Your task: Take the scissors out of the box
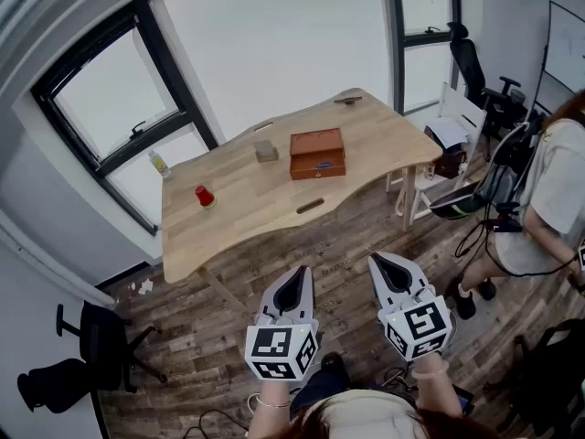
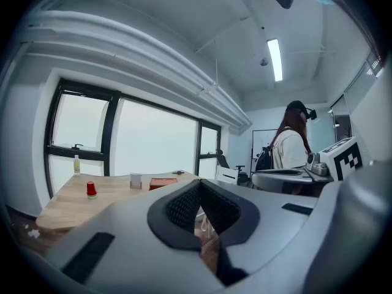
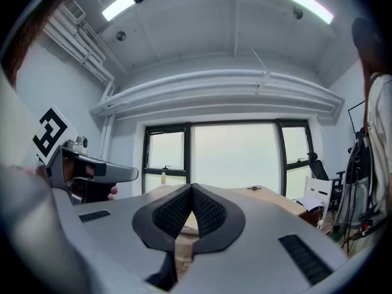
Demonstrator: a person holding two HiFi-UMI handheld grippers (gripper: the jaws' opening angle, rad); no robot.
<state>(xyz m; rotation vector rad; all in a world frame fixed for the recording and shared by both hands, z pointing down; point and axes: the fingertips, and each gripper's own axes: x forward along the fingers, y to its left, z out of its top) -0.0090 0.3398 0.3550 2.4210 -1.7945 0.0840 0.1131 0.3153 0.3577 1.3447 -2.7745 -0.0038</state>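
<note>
A brown wooden box [image 1: 317, 154] sits on the light wooden table [image 1: 238, 218] near its middle; in the left gripper view the box [image 2: 163, 183] shows far off. I cannot make out the scissors. Both grippers hang over the floor, well short of the table's near edge. My left gripper [image 1: 303, 271] is shut and empty, its tips meeting [image 2: 199, 182]. To its right, my right gripper [image 1: 377, 260] is also shut with nothing in it [image 3: 192, 187]; its jaws hide the box in the right gripper view.
On the table stand a red cup [image 1: 204, 196], a small block [image 1: 266, 151], a bottle [image 1: 159, 164] and a dark item [image 1: 347, 99] at the far end. A white chair [image 1: 457, 117] and a person [image 1: 548, 199] are at the right. A black chair [image 1: 82, 355] stands at the lower left.
</note>
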